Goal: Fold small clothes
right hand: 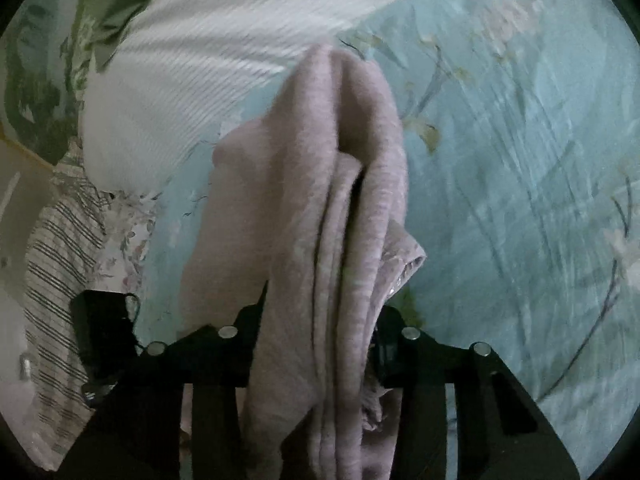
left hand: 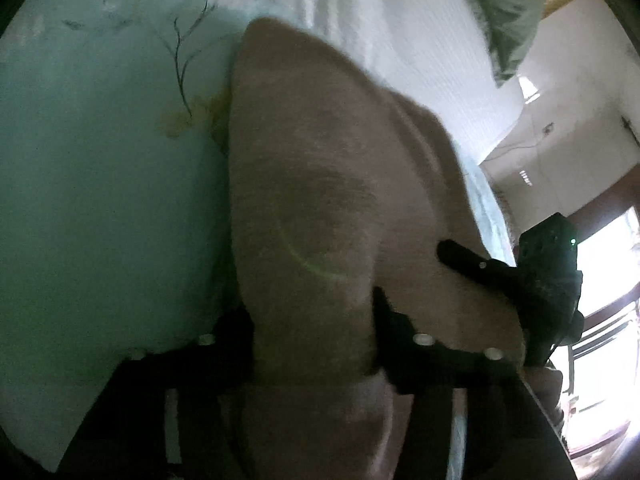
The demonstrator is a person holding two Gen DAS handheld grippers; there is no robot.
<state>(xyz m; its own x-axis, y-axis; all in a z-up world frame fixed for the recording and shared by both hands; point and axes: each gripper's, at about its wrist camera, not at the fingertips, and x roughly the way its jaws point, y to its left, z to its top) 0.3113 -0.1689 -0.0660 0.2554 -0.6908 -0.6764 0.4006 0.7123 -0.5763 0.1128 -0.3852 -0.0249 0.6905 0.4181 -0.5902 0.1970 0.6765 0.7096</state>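
Both my tools, left tool (left hand: 316,344) and right tool (right hand: 316,344), pinch the soft pinkish-brown knit cloth (right hand: 340,208) (hanging toward twelve o'clock) so its layers line up for folding.

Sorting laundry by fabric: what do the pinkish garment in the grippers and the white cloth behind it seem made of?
The pinkish garment looks like soft, matte knit, perhaps cotton jersey: fuzzy heathered surface, limp rounded folds. The white cloth looks like ribbed or waffle weave, judging by its fine parallel ridges. Blur leaves both uncertain.
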